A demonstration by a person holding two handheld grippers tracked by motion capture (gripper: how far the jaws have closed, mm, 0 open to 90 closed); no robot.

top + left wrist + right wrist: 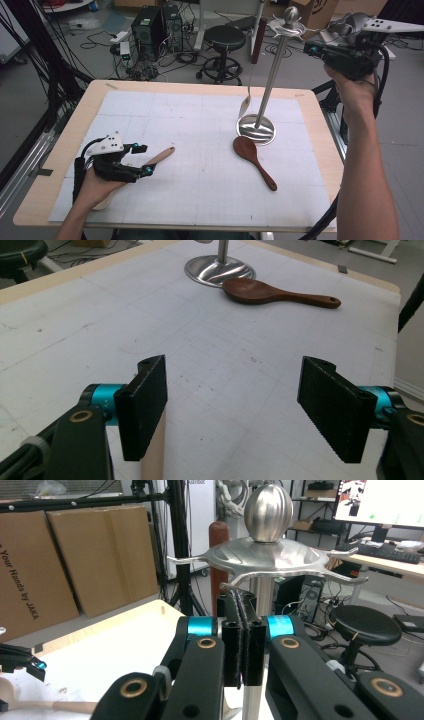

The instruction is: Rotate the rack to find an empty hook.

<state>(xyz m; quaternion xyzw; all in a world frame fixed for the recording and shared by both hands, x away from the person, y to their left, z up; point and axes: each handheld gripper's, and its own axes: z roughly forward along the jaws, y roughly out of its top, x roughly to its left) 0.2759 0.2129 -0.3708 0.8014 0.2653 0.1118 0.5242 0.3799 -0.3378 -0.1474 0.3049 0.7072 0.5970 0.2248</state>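
Observation:
A steel utensil stand [270,80] rises from its round base [256,131] at the table's right middle, and a metal spoon [244,106] hangs beside its pole. In front of the base lies a dark wooden spoon [253,161] [270,292]. My left gripper [144,159] [235,410] rests low at the front left, open with nothing between the jaws. A pale wooden spoon [162,156] lies under it, its handle [152,452] just below one jaw. My right gripper [311,49] [242,602] is held high and shut beside the stand's hooked top [265,555].
A white gridded mat [200,150] covers the wooden table [320,130]. Beyond the far edge are a black stool [224,40], computer cases [150,25] and loose cables on the floor. Cardboard boxes [75,555] stand behind.

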